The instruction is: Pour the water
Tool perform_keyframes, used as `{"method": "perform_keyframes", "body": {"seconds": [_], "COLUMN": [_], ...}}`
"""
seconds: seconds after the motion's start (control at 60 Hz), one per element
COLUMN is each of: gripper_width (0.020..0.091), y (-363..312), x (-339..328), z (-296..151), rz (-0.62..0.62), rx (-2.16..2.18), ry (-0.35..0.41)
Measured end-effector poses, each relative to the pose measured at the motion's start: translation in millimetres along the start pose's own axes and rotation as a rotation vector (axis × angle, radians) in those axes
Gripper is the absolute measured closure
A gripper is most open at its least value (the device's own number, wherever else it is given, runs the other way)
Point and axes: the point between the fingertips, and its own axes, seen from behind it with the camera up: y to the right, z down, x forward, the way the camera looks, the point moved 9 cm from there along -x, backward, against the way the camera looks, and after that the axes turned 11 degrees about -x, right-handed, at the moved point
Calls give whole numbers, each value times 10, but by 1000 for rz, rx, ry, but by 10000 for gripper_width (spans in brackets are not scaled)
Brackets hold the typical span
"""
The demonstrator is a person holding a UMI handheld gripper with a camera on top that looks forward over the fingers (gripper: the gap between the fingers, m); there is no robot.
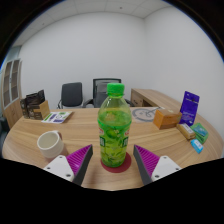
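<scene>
Bottle: green-capped clear plastic bottle point(115, 130) upright on wooden table point(30, 150), near its front edge
Jaws: gripper point(115, 160) wide, bottle between them, gaps either side

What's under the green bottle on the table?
The green bottle stands on a dark red coaster, whose rim shows around the base. The coaster's middle is covered. The open gripper flanks the bottle.

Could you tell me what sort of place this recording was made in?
Probably an office or meeting room: a long wooden table with two office chairs behind it. A green bottle stands between the open gripper fingers.
</scene>
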Motion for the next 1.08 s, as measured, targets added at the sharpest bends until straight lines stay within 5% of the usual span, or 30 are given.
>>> {"method": "perform_keyframes", "body": {"seconds": [0.2,0.533,0.717,1.083], "gripper_width": [263,266,270,273], "y": [-236,-454,-483,-363], "x": [-871,-2186,-2504,-2643], "z": [22,-847,-1018,-912], "rz": [-40,-30,-35,-3], "rx": [3,51,20,13], "ry": [-74,98,124,60]}}
